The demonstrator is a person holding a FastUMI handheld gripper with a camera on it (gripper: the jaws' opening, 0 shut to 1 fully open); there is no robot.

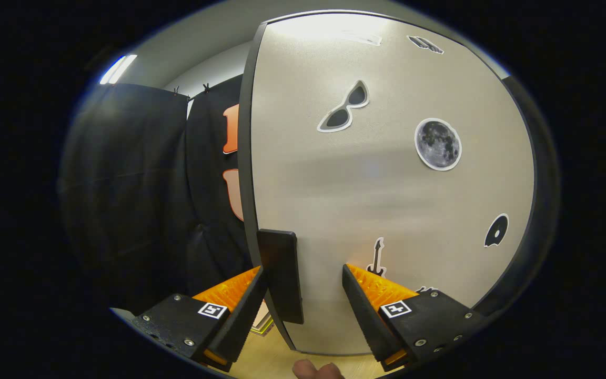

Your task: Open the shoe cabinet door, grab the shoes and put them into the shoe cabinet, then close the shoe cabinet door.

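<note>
Fingertips of the claw (pixel 303 279) stand apart, straddling the dark handle (pixel 281 273) on the edge of the shoe cabinet door (pixel 382 179), not yet clamped. That rigid handle looks the right hold; the stiff, light-looking door should swing easily.

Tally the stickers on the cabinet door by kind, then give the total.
On the cabinet door, with its dark handle between the open gripper fingers:
Sunglasses sticker: 1
Moon sticker: 1
Guitar sticker: 1
Disc-like sticker: 1
Stickers too distorted or cut off to identify, two at the top and one low by the far finger: 3
Total: 7
</note>
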